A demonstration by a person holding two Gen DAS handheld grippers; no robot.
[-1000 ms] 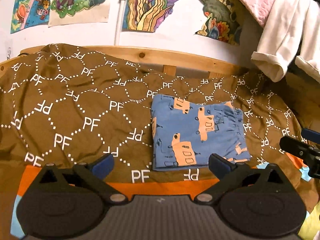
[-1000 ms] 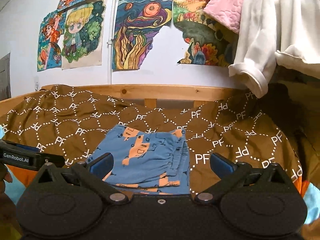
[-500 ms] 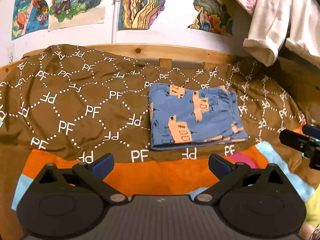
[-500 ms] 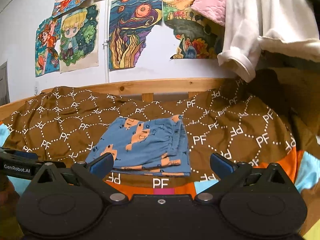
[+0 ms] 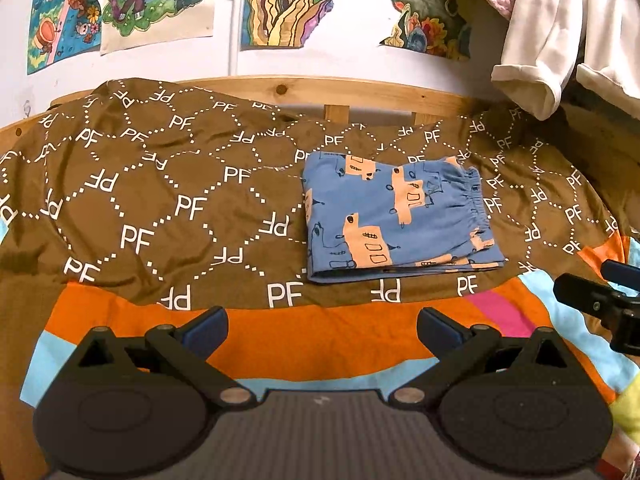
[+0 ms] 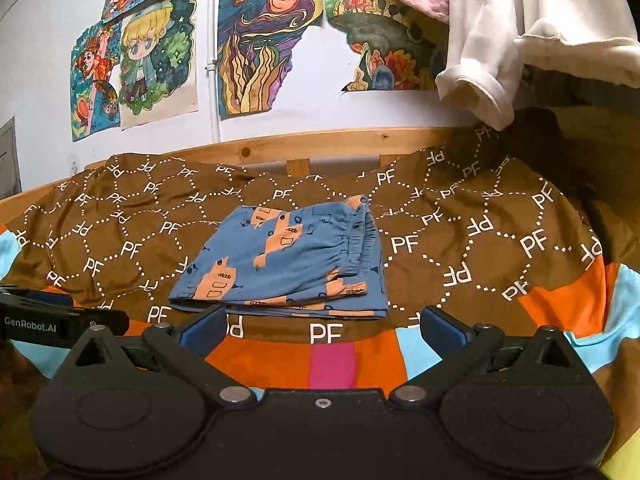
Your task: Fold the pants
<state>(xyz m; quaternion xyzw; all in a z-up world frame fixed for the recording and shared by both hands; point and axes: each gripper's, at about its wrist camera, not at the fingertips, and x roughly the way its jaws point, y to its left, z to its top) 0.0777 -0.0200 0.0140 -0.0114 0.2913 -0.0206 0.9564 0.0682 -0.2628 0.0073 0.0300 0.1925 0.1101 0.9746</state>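
Observation:
The blue pants [image 5: 396, 216] with orange prints lie folded into a flat rectangle on the brown patterned bedspread [image 5: 160, 200], elastic waistband on the right. In the right wrist view the pants [image 6: 288, 260] sit just beyond the fingers. My left gripper [image 5: 322, 326] is open and empty, held back over the orange stripe, short of the pants. My right gripper [image 6: 322, 324] is also open and empty, near the pants' front edge. The right gripper's finger [image 5: 596, 300] shows at the right edge of the left wrist view; the left gripper's body [image 6: 56, 322] shows at the left of the right wrist view.
A wooden bed rail [image 5: 360, 92] runs behind the bedspread, below a wall with coloured drawings [image 6: 268, 40]. White and pink garments [image 5: 560, 32] hang at the upper right. A striped orange, blue and pink cover [image 6: 332, 364] lies at the near edge.
Both grippers have drawn back from the folded pants toward the near edge of the bed; more of the striped cover shows. The pants have not moved.

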